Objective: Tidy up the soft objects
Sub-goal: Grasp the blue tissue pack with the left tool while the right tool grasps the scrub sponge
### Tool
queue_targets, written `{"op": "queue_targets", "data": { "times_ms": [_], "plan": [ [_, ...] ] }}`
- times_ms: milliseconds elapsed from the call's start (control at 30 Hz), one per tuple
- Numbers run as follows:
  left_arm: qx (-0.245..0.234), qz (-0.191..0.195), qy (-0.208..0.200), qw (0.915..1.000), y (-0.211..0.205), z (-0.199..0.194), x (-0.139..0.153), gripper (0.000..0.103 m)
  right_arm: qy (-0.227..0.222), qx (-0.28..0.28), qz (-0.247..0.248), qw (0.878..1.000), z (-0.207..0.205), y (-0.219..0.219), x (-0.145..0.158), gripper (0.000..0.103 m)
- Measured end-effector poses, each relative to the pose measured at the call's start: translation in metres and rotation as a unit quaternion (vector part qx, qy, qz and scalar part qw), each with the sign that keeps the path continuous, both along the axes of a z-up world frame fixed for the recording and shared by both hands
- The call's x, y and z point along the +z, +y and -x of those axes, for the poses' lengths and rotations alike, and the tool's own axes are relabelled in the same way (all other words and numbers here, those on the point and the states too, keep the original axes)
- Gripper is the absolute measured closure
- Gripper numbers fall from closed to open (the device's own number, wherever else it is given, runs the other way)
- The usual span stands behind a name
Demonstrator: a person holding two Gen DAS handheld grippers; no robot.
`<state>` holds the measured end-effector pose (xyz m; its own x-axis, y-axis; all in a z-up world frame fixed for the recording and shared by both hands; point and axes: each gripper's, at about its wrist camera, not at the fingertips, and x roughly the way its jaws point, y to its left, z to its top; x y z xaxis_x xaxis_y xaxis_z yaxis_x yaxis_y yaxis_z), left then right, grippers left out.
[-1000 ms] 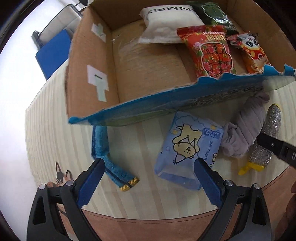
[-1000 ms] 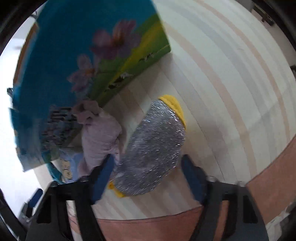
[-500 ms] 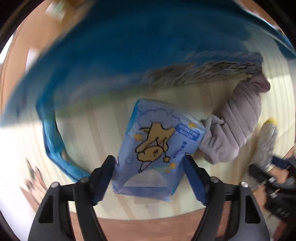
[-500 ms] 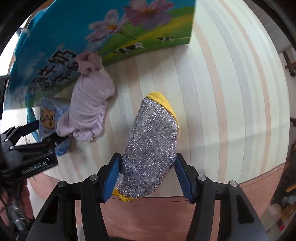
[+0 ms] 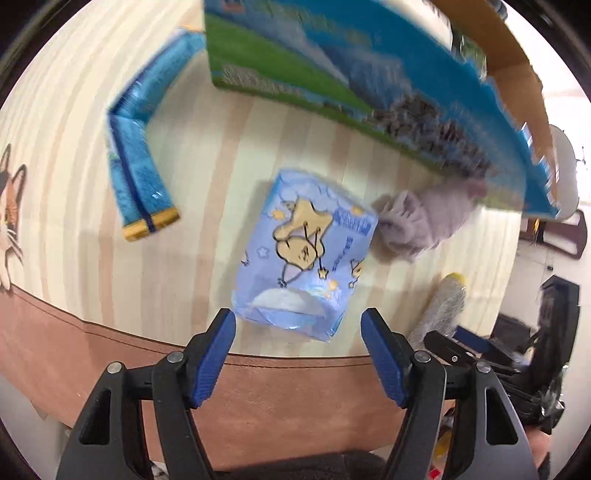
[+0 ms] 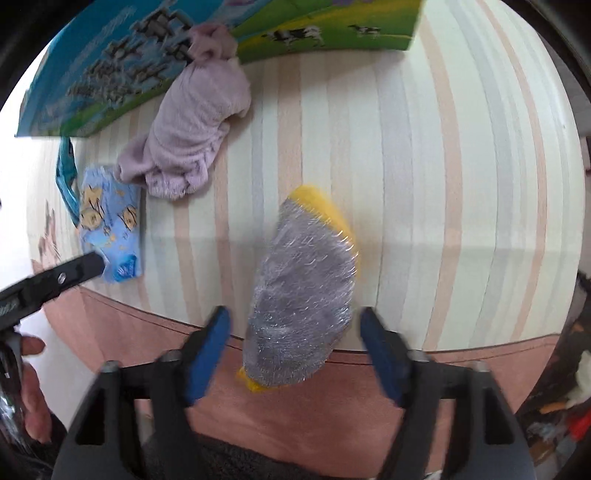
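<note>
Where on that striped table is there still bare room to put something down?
Widest bare patch: right of the silver scrubber, up to the printed box. Another lies between the blue folded cloth and the blue tissue pack. It is crowded where the lilac cloth touches both pack and box.

Striped cream tablecloth [image 6: 424,155] with a brown border [image 5: 295,391]; cat print [image 5: 11,218] at its edge.

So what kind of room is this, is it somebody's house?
Probably a room in a home, set up for a tidying job. A striped tablecloth with a cat picture covers the table, a milk carton box stands on it, and household clutter sits beyond the edge.
</note>
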<state>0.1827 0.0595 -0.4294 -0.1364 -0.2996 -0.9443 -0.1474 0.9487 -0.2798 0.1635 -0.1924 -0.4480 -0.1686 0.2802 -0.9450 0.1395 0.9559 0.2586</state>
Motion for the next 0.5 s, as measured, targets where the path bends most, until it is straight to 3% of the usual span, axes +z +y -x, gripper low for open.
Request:
{"op": "queue_targets", "data": {
  "times_ms": [167, 333, 500],
  "plan": [
    [-0.051, -0.050, -0.031, 0.9969, -0.005, -0.024, 0.000, 0.026, -0.005, -0.029, -0.008, 1.000, -0.010, -0.009, 0.001, 0.017],
    [-0.148, -0.131, -0.023, 0.9800, -0.039, -0.040, -0.032, 0.025, 0.000, -0.029, 0.005, 1.000, -0.013, 0.012, -0.007, 0.017],
    [-0.170, -0.146, -0.013, 0.9745, -0.060, -0.040, -0.056, 0.025, 0.000, -0.032, 0.025, 0.999, -0.016, 0.027, -0.015, 0.017]
  ]
}}
